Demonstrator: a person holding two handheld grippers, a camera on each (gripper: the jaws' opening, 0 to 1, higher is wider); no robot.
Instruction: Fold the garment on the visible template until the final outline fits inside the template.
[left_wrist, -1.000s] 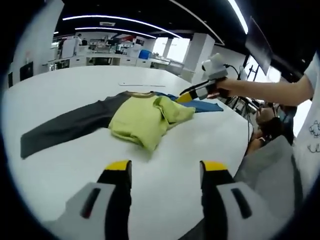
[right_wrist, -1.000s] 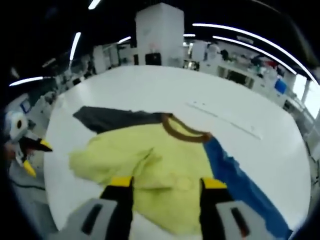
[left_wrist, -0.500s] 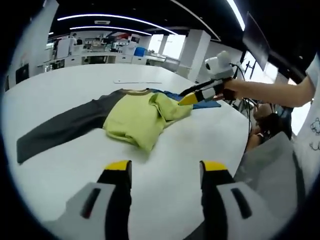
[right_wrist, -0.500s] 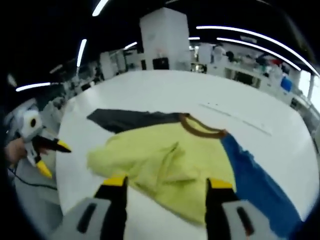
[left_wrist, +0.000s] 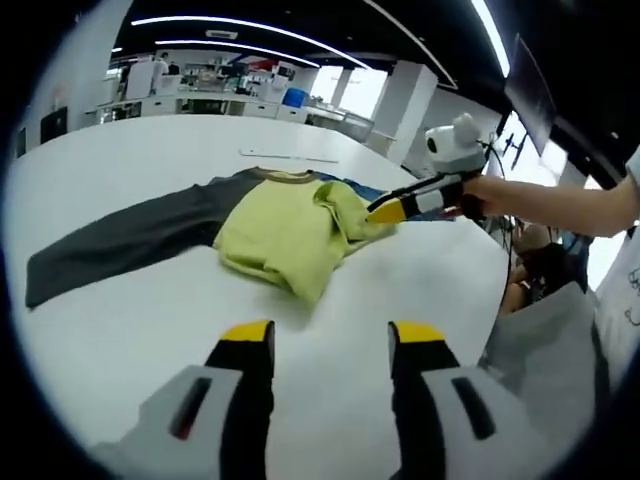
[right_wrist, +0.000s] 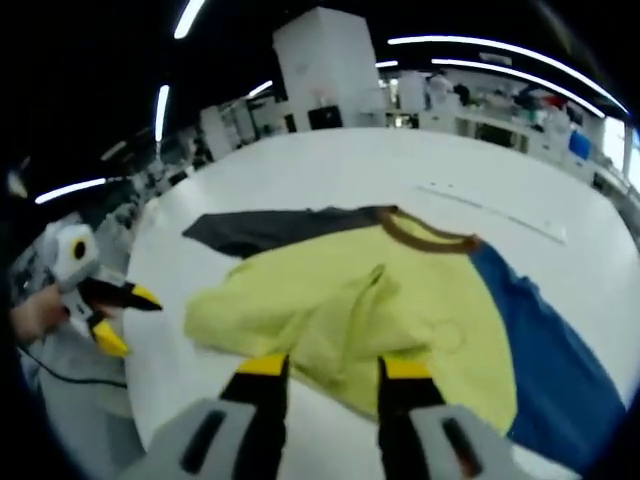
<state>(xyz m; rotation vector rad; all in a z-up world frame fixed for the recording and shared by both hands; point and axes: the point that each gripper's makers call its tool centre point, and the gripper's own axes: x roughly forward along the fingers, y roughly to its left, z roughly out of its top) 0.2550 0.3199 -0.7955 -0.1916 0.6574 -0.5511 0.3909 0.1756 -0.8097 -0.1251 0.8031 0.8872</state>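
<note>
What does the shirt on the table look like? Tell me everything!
The shirt lies on the white table. Its body is soft yellow-green cloth, bunched and partly folded over itself. The collar is brown. One long sleeve is dark grey and stretched out flat; the other sleeve is blue. The right gripper sits at its wrinkled edge.

In the right gripper view the blue sleeve (right_wrist: 555, 370) runs out of sight at the lower right edge, so its cuff cannot be seen. The yellow hem nearest the camera lies behind the right gripper (right_wrist: 335, 366), and whether the tips touch the cloth cannot be told. In the left gripper view most of the blue sleeve is hidden behind the bunched yellow body of the garment (left_wrist: 285, 228). No template outline can be made out on the counter (left_wrist: 120, 320). The far benches are too small to read.
</note>
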